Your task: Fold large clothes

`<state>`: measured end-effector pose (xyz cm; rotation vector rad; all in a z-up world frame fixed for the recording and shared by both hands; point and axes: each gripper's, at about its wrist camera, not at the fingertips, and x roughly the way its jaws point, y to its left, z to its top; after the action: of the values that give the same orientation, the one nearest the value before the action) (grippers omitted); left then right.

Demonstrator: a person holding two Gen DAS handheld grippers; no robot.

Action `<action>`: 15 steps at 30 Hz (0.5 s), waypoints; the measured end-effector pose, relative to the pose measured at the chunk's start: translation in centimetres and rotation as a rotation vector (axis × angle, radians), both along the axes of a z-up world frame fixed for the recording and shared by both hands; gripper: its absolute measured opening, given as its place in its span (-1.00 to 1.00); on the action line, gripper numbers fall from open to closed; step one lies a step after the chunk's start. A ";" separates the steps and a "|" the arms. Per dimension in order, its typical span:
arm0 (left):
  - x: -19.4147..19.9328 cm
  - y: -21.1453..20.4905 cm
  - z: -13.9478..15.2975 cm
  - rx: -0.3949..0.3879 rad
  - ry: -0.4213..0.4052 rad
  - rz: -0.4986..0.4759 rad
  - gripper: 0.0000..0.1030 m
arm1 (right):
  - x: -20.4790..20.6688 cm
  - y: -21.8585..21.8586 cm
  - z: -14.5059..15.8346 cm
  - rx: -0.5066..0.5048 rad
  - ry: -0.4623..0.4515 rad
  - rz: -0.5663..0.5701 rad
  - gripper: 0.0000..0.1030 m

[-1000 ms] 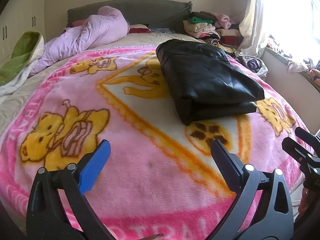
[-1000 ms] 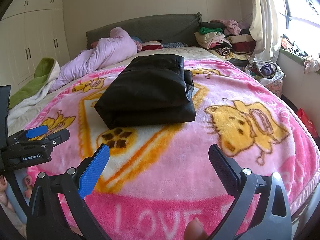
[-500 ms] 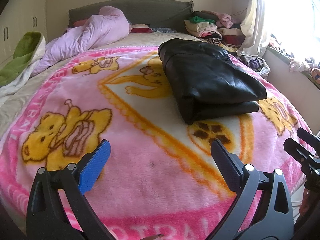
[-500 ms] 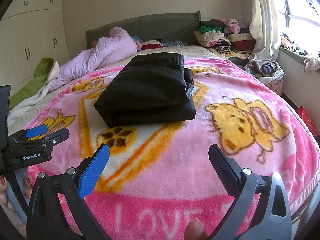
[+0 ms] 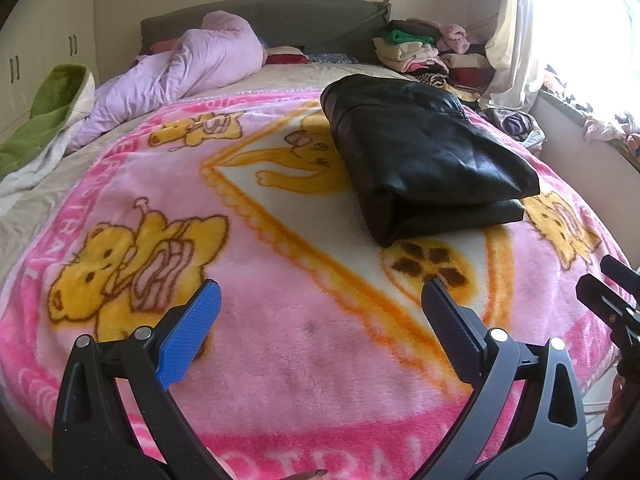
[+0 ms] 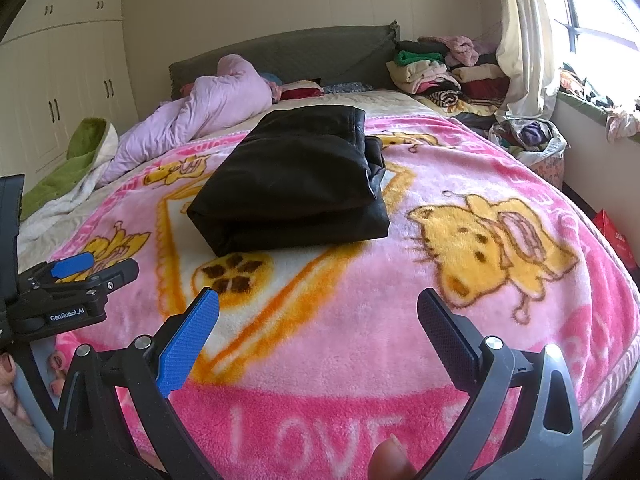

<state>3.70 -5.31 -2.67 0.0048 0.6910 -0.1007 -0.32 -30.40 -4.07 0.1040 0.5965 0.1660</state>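
Black garment [image 5: 424,160] sits folded mid-bed on the blanket [image 5: 280,340], both grippers – left [image 5: 320,312], right [image 6: 318,320] – spread and empty near the bed's edge – slick fabric could slide unfolded if grabbed by one layer.

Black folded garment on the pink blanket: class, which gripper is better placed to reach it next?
Probably the right gripper: the black folded garment lies nearly straight ahead of its open jaws, whereas it sits off to the right of the left gripper.

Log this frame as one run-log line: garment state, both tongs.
garment: black garment folded, lying on pink blanket | left tongs: open, empty, short of garment | right tongs: open, empty, short of garment
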 end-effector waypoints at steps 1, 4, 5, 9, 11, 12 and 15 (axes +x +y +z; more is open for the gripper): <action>0.0 0.1 0.0 0.001 0.002 0.001 0.83 | 0.0 -0.1 0.0 -0.001 0.002 -0.009 0.92; 0.2 -0.2 -0.1 0.010 0.010 0.014 0.83 | -0.3 -1.2 0.0 -0.001 -0.003 -0.091 0.92; 0.3 0.0 -0.2 0.011 0.016 0.024 0.82 | -0.4 -1.7 -0.1 0.005 -0.003 -0.118 0.92; 0.6 1.2 0.0 0.007 0.029 0.100 0.82 | -1.7 -6.6 -0.4 0.053 0.012 -0.318 0.92; 0.9 2.7 0.6 -0.027 0.038 0.134 0.83 | -2.7 -10.1 -0.8 0.066 0.030 -0.434 0.92; 1.2 3.4 0.9 -0.043 0.042 0.148 0.83 | -3.6 -13.2 -1.3 0.056 0.049 -0.542 0.92; 2.7 8.3 2.3 -0.099 0.055 0.222 0.83 | -6.5 -21.1 -2.6 0.038 0.094 -0.797 0.92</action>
<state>6.39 2.99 -0.33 -0.1701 0.7361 0.0782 -6.83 -51.46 -6.68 0.3783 0.6064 -0.6026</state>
